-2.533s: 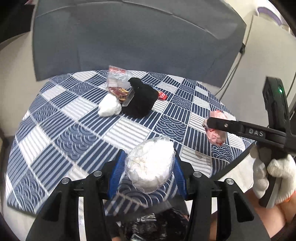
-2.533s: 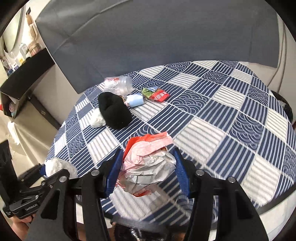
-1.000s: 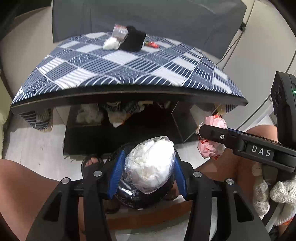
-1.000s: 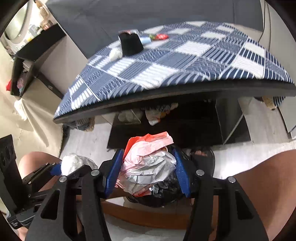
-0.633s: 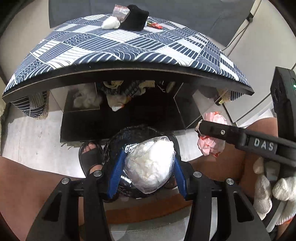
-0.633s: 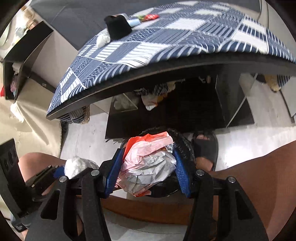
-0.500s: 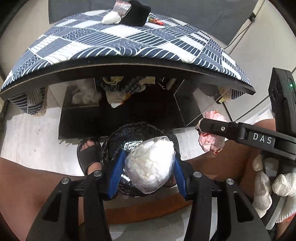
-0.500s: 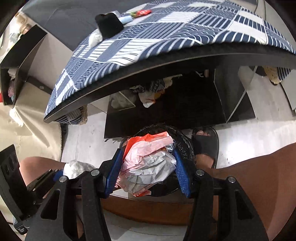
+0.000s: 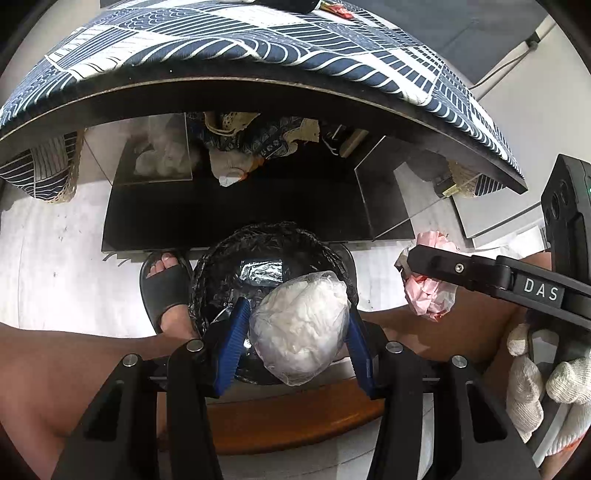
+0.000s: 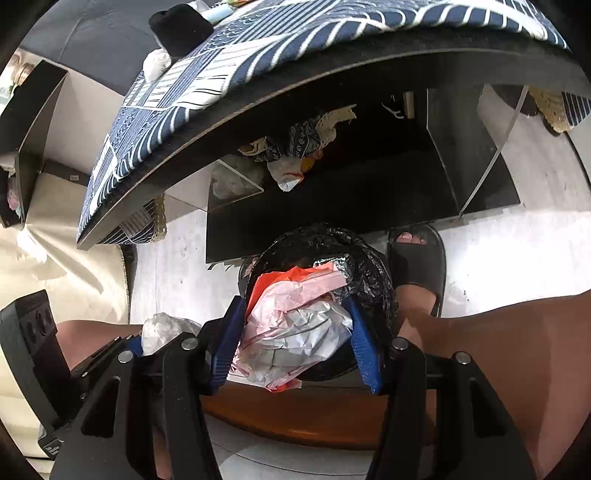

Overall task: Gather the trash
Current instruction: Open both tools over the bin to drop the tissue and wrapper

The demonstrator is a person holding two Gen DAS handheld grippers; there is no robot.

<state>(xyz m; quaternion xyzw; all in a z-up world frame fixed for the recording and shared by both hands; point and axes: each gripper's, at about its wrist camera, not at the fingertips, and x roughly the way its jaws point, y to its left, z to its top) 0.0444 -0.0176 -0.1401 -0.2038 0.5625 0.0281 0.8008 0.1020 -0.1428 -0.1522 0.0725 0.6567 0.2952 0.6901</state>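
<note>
1. While both tools hang below the counter [image 9: 258, 48] edge, I see my left hand-held gripper [image 9: 295, 325] clamped on a white wad in clear plastic [image 9: 301, 325], its blue pads pressing each side.
2. That wad sits directly above the bin lined with a black bag [image 9: 236, 258], over the near part of the opening; silvery foil lies inside.
3. My right hand-held gripper [image 10: 295, 332] squeezes a crumpled pink, grey and red wrapper bundle [image 10: 295, 317], also above the same bin [image 10: 332, 240], toward its near rim.
4. From the left camera, the right tool's finger crosses the right side, with the pink bundle [image 9: 428, 291] beside the bin rather than over its centre.
5. A gloved hand [image 9: 535, 376] grips that tool's handle at the lower right.
6. Room is tight: a sandalled foot [image 9: 166, 284] touches the bin's left side, another foot [image 10: 413, 258] stands on its other side, and bare legs close in on both flanks.
7. A brown wooden edge [image 9: 295, 421] runs just beneath the fingers, near the bin's closest rim.
8. Ahead, the counter's dark front edge overhangs a black lower shelf [image 9: 236, 214] behind the bin.
9. Up on the patterned cloth, a black sock-like item [image 10: 181, 27] and a white wad [image 10: 155, 62] lie near the far corner.
</note>
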